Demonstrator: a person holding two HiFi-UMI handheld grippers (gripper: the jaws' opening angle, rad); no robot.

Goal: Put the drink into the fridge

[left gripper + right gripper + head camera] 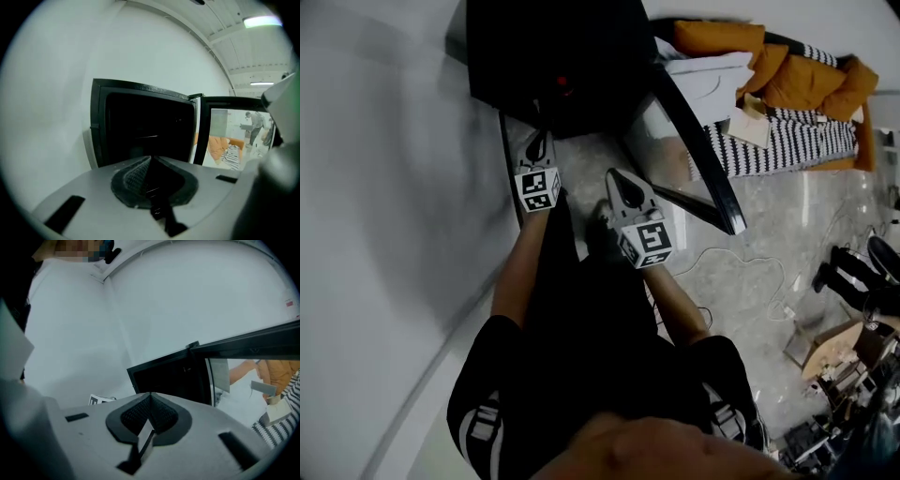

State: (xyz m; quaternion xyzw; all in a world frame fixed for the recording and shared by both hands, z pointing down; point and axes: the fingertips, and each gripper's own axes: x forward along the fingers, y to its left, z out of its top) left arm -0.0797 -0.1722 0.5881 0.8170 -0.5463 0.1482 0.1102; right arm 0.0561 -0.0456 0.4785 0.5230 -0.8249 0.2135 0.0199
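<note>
The black fridge stands against the white wall with its glass door swung open to the right. Its inside is dark in the left gripper view and the right gripper view. No drink shows in any view. My left gripper is just in front of the fridge opening, jaws shut with nothing between them. My right gripper sits a little nearer and to the right, by the door's inner side, also shut and empty.
A white wall runs along the left. Behind the open door is a sofa with orange cushions and a striped blanket. A white cable lies on the stone floor, with boxes and gear at the right.
</note>
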